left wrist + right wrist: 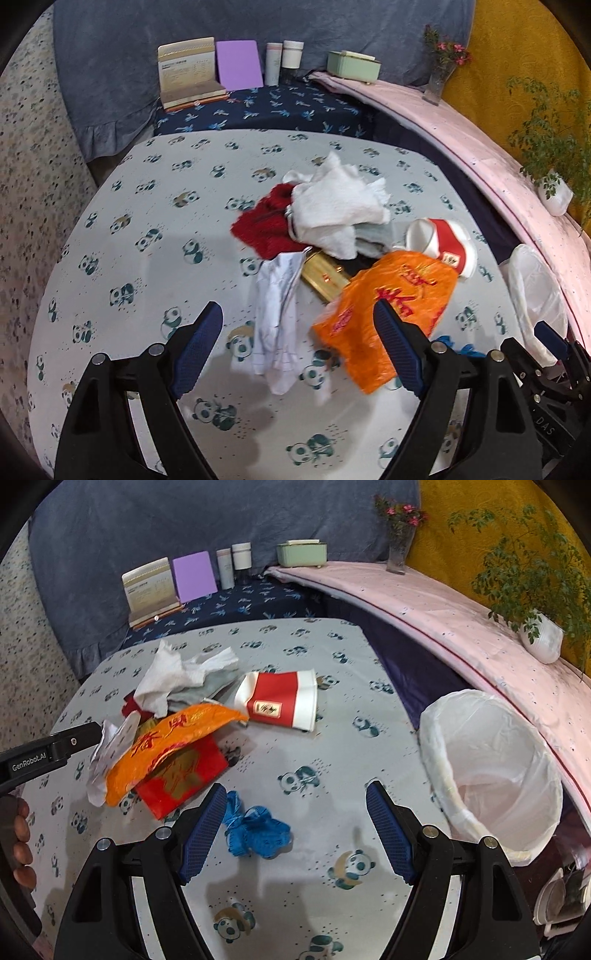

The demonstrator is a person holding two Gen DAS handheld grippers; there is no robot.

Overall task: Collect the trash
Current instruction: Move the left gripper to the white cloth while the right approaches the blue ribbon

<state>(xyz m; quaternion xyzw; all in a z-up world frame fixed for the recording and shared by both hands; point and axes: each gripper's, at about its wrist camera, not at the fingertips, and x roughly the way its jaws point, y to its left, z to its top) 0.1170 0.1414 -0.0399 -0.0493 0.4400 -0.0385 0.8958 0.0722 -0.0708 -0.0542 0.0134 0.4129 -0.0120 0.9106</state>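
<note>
A: Two tools, both spread with nothing between the fingers. The left tool (299,354) hangs over a crumpled paper (277,321) and the orange bag (388,314). The right tool (297,830) hangs over the blue net (255,830), which lies just inside its left finger.

B: Where does the trash sit?

A: On the surface (332,886), piled toward its middle: white tissue (177,679), red-and-white cup (280,701) on its side, orange bag, red packet (181,775) half under the bag. The net lies apart from the pile, nearest the right tool. The lined bin (491,771) stands off the surface's right edge, mouth open.

B: Recommended procedure for the step in hand?

A: The step appears to be the first pick. The right tool should probably shift left until the net is centred between the fingers, descend until the pads nearly touch the cloth, then close. The net is soft and likely to snag or trail, so a grip on its bunched middle is advised. The left tool should take the paper alone; a wide bite risks dragging the bag along.

B: Clearance?

A: Open surface lies between the net and the bin, so the carry path looks free. The bin's rim stands close to the surface edge; the release should be made well over the liner. The two tools work near each other, so one should move at a time.
</note>
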